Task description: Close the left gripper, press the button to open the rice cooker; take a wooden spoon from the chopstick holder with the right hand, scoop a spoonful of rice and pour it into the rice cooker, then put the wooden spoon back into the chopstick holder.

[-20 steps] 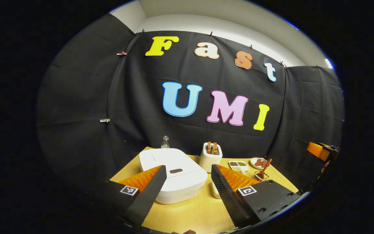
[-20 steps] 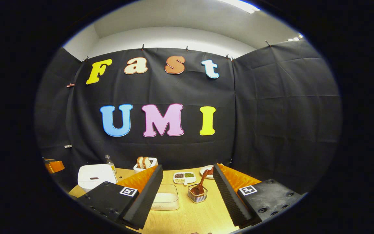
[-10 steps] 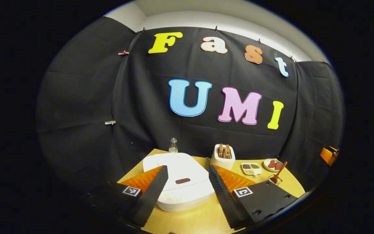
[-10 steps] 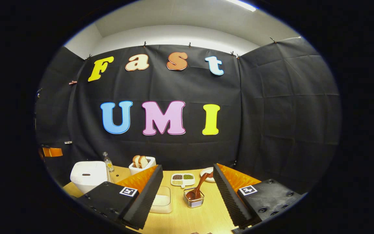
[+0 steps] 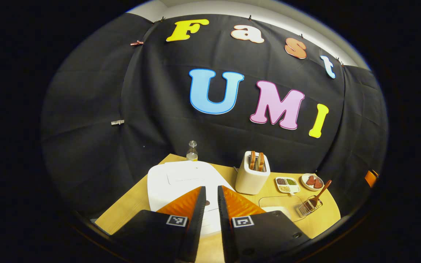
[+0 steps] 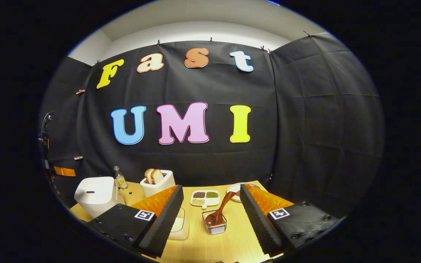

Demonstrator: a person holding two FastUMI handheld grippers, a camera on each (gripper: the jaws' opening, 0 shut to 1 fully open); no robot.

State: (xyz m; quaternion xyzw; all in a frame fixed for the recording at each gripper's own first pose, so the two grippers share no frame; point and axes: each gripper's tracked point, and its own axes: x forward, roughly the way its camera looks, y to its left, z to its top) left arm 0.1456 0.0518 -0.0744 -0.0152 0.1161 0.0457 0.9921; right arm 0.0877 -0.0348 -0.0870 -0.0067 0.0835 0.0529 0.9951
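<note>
While left tongs (image 5: pixel 211 190) nearly closed above rice cooker (image 5: pixel 181 179), right tongs (image 6: pixel 210 199) wide, empty.

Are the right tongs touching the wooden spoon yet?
Apart. The right gripper view shows the open right tongs flanking the wooden spoon, gaps on both sides.

Bare desk (image 6: pixel 232 243) lies open before the chopstick holder (image 6: pixel 215 222). The toaster (image 5: pixel 251 174) stands just beside the rice cooker (image 5: pixel 185 182), with a bottle (image 5: pixel 192 151) behind.
</note>
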